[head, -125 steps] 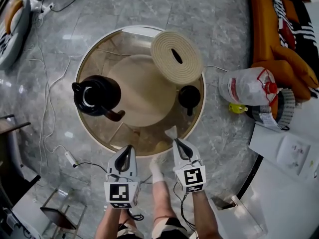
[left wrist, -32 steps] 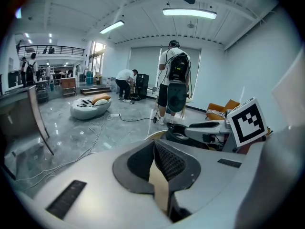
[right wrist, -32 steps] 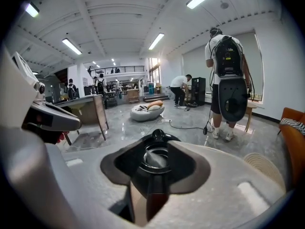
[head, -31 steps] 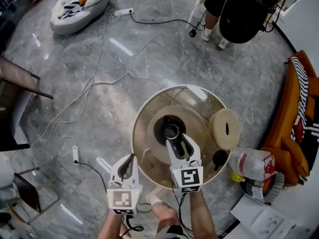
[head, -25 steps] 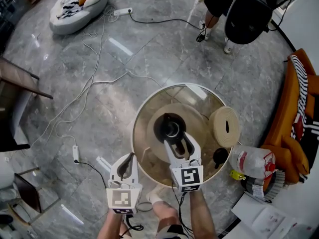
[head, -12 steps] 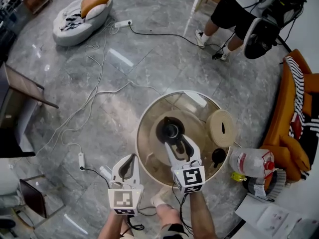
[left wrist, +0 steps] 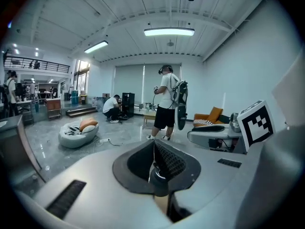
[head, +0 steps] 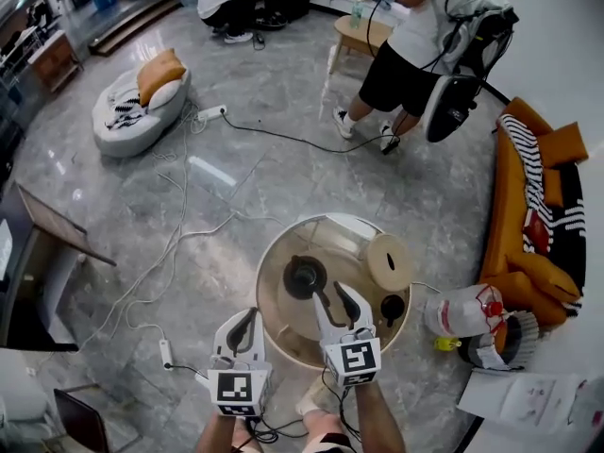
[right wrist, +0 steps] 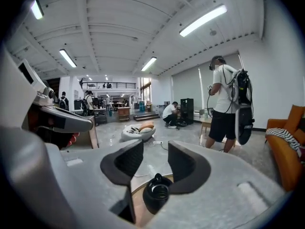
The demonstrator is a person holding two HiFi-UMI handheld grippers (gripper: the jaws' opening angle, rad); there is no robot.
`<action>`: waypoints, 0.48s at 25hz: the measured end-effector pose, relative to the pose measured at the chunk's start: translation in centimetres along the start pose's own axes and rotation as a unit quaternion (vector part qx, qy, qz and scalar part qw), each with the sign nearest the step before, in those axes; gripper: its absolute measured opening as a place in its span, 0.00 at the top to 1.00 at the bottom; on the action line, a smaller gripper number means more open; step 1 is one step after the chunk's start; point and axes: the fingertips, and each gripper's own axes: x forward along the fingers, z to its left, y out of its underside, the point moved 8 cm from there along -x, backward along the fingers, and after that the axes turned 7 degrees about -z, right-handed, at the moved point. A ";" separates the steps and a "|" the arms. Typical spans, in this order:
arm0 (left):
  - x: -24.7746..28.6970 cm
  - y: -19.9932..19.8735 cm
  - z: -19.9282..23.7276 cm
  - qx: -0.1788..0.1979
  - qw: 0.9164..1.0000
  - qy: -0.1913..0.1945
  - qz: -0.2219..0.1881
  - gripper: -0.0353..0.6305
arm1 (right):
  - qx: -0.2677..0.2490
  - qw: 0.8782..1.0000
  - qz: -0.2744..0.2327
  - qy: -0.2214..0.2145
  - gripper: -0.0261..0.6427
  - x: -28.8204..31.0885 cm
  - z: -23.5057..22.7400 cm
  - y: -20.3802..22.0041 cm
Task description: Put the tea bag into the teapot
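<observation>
The right claw (right wrist: 156, 157) has its jaws apart and closing, with nothing between them. The left claw (left wrist: 153, 149) is pressed together and empty. Just ahead of the right claw stands the open teapot (head: 304, 276) on the round tabletop (head: 349, 248), its lid (head: 392, 307) set apart. No tea bag shows in any view, so it is probably inside the pot. Such a bag is light, limp and easily torn, so pinch its top edge gently

The room is bright. Long ceiling lamps (left wrist: 169, 31) shine down and leave white glare on the floor (head: 212, 173) beyond the round table (head: 340, 239). Far from the table things bend round. Both gripper views turn black at the corners.
</observation>
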 end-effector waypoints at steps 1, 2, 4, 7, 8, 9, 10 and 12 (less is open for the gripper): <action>-0.2 -1.1 -0.2 0.003 1.000 0.008 -0.005 0.92 | -0.003 1.000 -0.004 0.008 0.72 -0.6 0.0 -1.1; -0.4 -2.1 -0.3 0.006 1.000 0.015 -0.010 0.92 | -0.005 1.000 -0.007 0.016 0.73 -1.2 -0.1 -2.1; -0.8 -4.1 -0.7 0.011 0.999 0.030 -0.020 0.92 | -0.007 0.999 -0.014 0.032 0.75 -2.6 -0.1 -4.0; -1.8 -6.7 -1.6 0.010 0.998 0.047 -0.034 0.92 | -0.009 0.998 -0.022 0.059 0.79 -5.4 -0.1 -6.3; -2.3 -7.5 -2.1 0.011 0.998 0.054 -0.038 0.92 | -0.010 0.997 -0.025 0.069 0.81 -6.5 -0.1 -7.0; -2.8 -8.2 -2.5 0.011 0.997 0.063 -0.041 0.92 | -0.011 0.996 -0.028 0.080 0.83 -7.6 -0.1 -7.7; -3.4 -8.9 -3.0 0.013 0.996 0.072 -0.045 0.92 | -0.010 0.995 -0.032 0.091 0.84 -8.8 -0.1 -8.4; -4.6 -10.4 -4.0 0.015 0.995 0.089 -0.051 0.92 | -0.011 0.993 -0.041 0.113 0.88 -11.2 0.1 -9.9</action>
